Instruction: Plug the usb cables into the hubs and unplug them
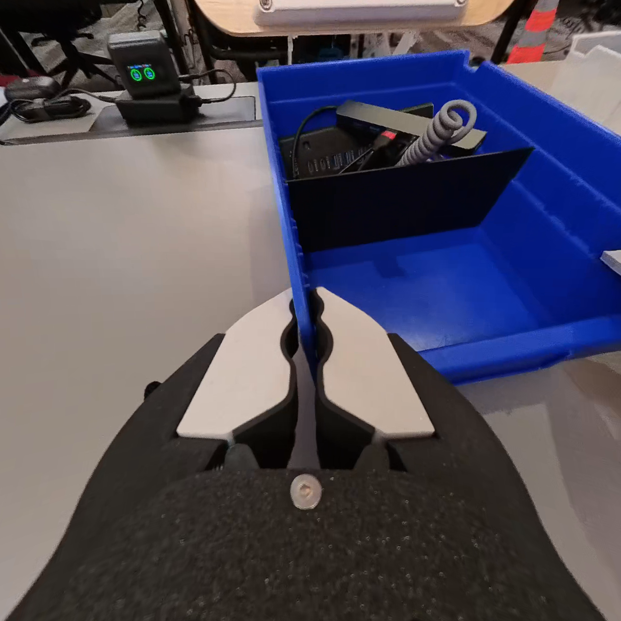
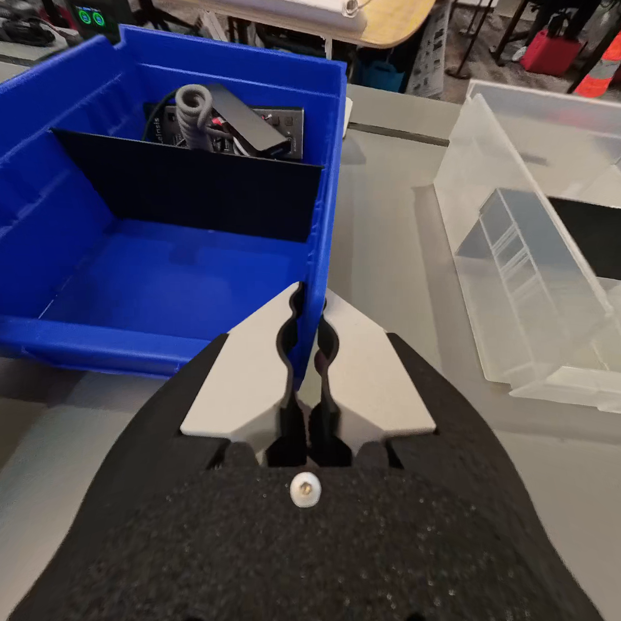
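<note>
We have both claws pinching the blue bin (image 1: 554,342) — left claw (image 1: 304,295) on its left wall, right claw (image 2: 312,289) on its right wall. Hubs (image 1: 336,151) and coiled grey cable (image 1: 437,131) sit in the far compartment behind the black divider (image 1: 396,205); plug state probably unreadable. Clear bin (image 2: 524,252) on the tabletop (image 1: 134,252) to the right — charger (image 1: 144,64) beyond.

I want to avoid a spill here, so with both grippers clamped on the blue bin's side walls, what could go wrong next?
1. The left gripper and right gripper each pinch only a thin wall of the blue bin near its front, so it could slip or tilt.
2. The hubs and coiled grey cable sit loosely piled behind the black divider; a jerk may shift them.
3. The clear bin stands close on the right and could be bumped.
</note>
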The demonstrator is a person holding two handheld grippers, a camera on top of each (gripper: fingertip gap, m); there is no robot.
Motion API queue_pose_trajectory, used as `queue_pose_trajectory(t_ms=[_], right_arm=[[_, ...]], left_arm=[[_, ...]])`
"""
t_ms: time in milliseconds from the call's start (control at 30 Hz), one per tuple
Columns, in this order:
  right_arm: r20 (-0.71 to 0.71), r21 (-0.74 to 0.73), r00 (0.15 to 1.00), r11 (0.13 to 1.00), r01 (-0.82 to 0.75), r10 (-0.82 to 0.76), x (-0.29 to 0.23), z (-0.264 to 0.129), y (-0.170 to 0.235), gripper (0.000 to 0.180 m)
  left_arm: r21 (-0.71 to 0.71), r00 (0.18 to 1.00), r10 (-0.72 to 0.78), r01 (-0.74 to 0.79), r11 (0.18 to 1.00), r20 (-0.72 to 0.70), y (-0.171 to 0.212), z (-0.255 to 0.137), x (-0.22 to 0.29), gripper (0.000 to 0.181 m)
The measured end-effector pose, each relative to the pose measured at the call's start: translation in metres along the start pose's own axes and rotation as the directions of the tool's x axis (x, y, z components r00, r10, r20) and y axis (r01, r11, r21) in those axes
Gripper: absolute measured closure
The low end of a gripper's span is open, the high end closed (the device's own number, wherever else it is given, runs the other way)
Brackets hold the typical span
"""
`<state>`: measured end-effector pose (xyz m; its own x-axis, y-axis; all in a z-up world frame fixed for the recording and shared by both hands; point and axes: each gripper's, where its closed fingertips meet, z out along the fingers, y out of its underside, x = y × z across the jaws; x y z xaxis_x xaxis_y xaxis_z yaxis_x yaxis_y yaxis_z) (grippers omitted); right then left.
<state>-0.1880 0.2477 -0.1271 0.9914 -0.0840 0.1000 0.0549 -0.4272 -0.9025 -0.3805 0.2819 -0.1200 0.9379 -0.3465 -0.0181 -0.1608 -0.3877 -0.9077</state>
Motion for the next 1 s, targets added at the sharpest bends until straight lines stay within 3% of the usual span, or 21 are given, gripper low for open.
queue_pose_trajectory(t_ms=[200,433,567,833,1000], right_arm=[[0.022,0.057,1.000,0.998,-0.009,0.008,-0.056,0.001,-0.028,0.177],[0.110,0.111,0.992,0.993,0.045,-0.057,-0.190,0.018,-0.051,0.176],[0.100,0.135,0.994,0.990,0.037,-0.051,-0.239,0.028,-0.051,0.175],[0.226,0.107,0.974,0.994,-0.025,0.001,-0.270,0.036,-0.048,0.170],[0.447,0.080,0.891,0.996,0.046,-0.077,-0.261,-0.001,-0.041,0.151]], left_arm=[[0.043,0.998,0.038,-0.040,0.998,0.054,-0.016,-0.013,-0.060,0.178],[0.030,0.993,-0.044,0.041,0.999,0.108,-0.005,-0.029,-0.195,0.178],[0.036,0.992,-0.059,0.056,0.998,0.108,0.003,-0.026,-0.245,0.178],[0.071,0.990,-0.101,0.095,0.993,0.095,0.009,-0.016,-0.273,0.178],[0.090,0.988,-0.051,0.038,0.995,0.148,0.006,-0.020,-0.276,0.173]])
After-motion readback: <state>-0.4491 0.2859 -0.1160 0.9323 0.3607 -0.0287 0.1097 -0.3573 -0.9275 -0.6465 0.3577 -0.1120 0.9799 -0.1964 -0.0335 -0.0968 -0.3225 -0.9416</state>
